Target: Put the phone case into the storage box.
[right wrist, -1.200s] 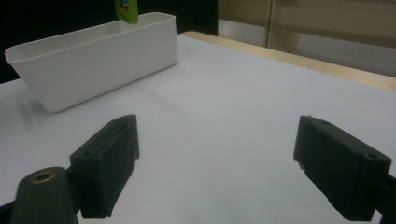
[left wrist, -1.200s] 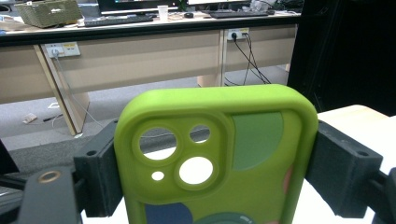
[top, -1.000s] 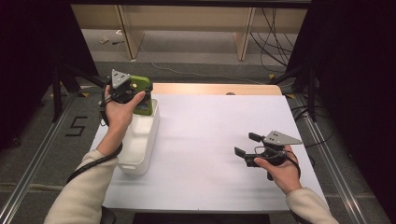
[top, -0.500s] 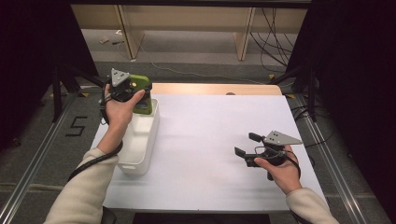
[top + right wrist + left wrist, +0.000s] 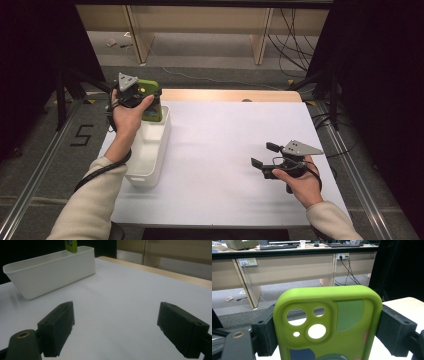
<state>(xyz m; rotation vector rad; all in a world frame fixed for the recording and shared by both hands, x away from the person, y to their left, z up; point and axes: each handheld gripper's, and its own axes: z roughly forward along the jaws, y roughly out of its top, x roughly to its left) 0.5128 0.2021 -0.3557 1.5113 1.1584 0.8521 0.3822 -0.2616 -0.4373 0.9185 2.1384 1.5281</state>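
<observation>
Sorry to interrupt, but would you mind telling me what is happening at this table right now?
A person is working at a white table with a handheld gripper in each hand. The left gripper is clamped on a green phone case, its jaws pressing on the case's two sides, and holds it upright over the far end of a white bin at the table's left edge. The right gripper rests low over the bare table at the right, jaws open with nothing between them.
</observation>
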